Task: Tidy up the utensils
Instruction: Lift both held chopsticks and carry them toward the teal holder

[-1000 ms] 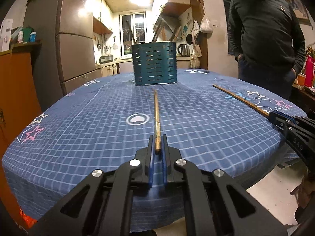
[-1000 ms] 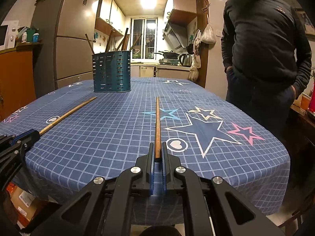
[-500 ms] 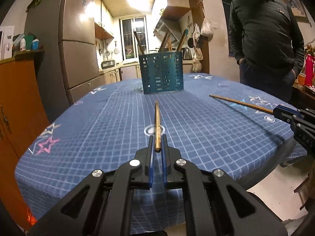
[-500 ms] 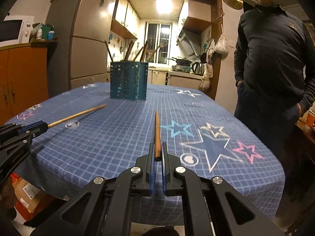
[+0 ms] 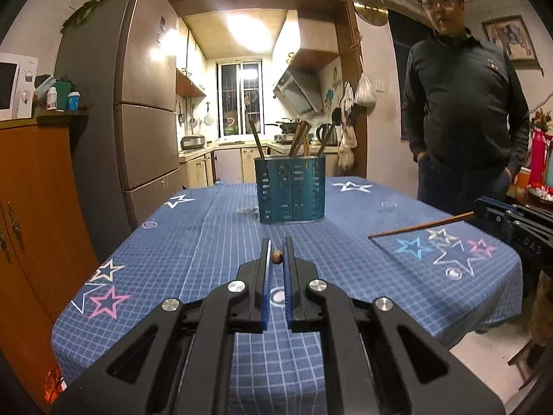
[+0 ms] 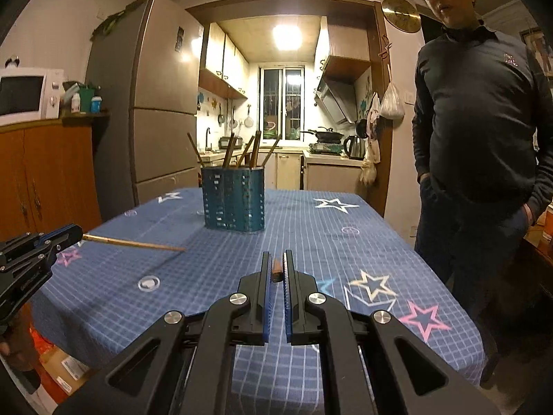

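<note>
A blue perforated utensil holder [image 5: 290, 193] [image 6: 233, 199] stands upright at the far middle of the table, with several wooden chopsticks sticking out of it. My left gripper [image 5: 276, 245] is shut on a wooden chopstick [image 5: 276, 258] that I see end-on, held above the blue checked tablecloth [image 5: 193, 242] and pointing at the holder. My right gripper [image 6: 276, 259] is shut on a second chopstick [image 6: 276, 271], also seen end-on. Each view shows the other gripper at its edge with its chopstick: the right one's [image 5: 421, 225] and the left one's [image 6: 134, 243].
A person in a dark sweater [image 5: 463, 103] [image 6: 484, 121] stands at the table's far right corner. A tall fridge [image 5: 138, 103] and an orange cabinet [image 5: 34, 190] with a microwave on it line the left side. The kitchen lies behind the holder.
Both grippers have risen with their chopsticks, which have left the tablecloth and now hang in the air, seen end-on. The holder sits lower in both views.
</note>
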`<state>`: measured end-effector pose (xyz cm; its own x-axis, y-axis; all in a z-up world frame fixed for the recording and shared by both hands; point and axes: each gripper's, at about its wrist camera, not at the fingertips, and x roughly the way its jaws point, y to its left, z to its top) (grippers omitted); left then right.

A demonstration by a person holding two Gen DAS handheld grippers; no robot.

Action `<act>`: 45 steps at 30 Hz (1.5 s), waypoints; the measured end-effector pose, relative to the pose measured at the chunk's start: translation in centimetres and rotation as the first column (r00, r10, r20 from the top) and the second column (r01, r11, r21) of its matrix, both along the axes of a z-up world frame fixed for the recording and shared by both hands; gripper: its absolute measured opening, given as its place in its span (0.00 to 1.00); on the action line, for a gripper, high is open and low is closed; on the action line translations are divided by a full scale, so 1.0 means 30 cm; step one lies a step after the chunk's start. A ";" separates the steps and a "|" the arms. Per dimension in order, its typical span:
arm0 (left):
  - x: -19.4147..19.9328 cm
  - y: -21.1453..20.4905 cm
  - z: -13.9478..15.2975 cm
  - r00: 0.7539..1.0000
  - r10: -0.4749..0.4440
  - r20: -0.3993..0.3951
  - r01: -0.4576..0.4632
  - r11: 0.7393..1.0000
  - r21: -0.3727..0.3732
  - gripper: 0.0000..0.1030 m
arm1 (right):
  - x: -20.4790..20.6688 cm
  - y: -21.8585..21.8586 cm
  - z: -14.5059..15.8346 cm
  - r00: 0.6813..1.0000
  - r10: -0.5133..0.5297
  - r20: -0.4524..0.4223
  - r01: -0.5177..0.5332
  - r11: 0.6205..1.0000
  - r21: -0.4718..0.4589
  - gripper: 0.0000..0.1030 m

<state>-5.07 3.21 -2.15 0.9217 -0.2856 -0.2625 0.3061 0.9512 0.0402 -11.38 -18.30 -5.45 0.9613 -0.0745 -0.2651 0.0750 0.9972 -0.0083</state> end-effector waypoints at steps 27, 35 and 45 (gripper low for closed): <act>0.164 -0.014 0.290 0.991 -0.060 -0.116 0.058 0.998 -0.020 0.05 | 0.120 0.011 0.270 0.990 0.101 -0.093 -0.104 0.994 -0.022 0.07; 0.255 -0.013 0.343 0.978 -0.104 -0.180 0.097 0.994 -0.049 0.05 | 0.201 -0.005 0.337 0.983 0.130 -0.128 -0.131 0.991 -0.001 0.07; 0.358 -0.027 0.385 0.961 -0.132 -0.241 0.122 0.991 -0.055 0.05 | 0.312 -0.018 0.396 0.973 0.168 -0.161 -0.168 0.986 0.010 0.07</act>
<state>5.66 2.40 9.41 0.7867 -0.4108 -0.4608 0.4206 0.9031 -0.0870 -2.01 -18.85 6.43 0.9048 0.0831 -0.4177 -0.0960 0.9953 -0.0100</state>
